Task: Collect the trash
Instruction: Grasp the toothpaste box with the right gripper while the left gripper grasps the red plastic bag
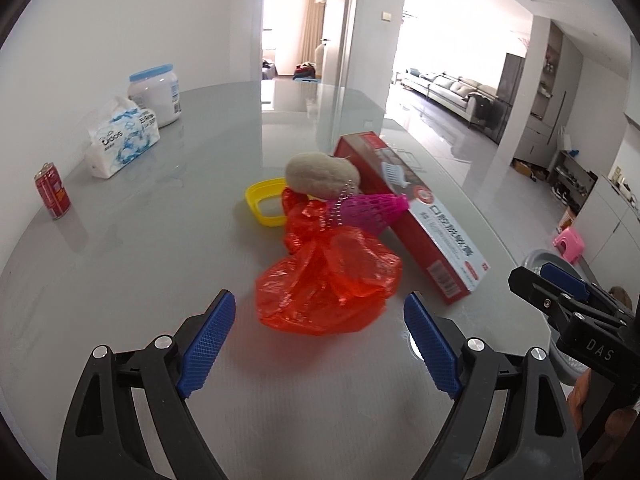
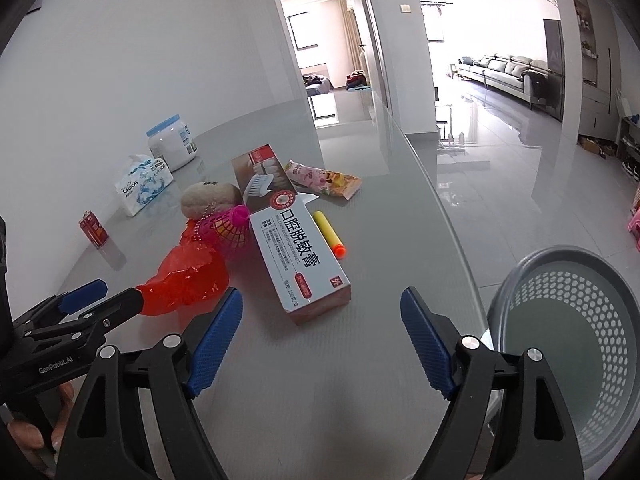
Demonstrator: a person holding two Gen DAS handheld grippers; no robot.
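Observation:
A pile of trash lies mid-table: a crumpled red plastic bag (image 1: pixel 328 280) (image 2: pixel 186 278), a pink shuttlecock (image 1: pixel 372 209) (image 2: pixel 228 226), a grey fuzzy lump (image 1: pixel 322 178) (image 2: pixel 210 198), a yellow lid (image 1: pixel 264 202), a toothpaste box (image 1: pixel 416 216) (image 2: pixel 296 236), a yellow foam dart (image 2: pixel 330 234) and a snack wrapper (image 2: pixel 324 179). My left gripper (image 1: pixel 319 312) is open, just short of the red bag. My right gripper (image 2: pixel 321 308) is open over bare table, with the box end just ahead. Each gripper shows at the edge of the other's view.
A grey perforated bin (image 2: pixel 576 344) stands off the table's right edge, below the right gripper. Along the wall stand a red can (image 1: pixel 53 196), a tissue pack (image 1: pixel 124 142) and a white jar with a blue lid (image 1: pixel 156 94). The glass table (image 1: pixel 160 240) curves away on the right.

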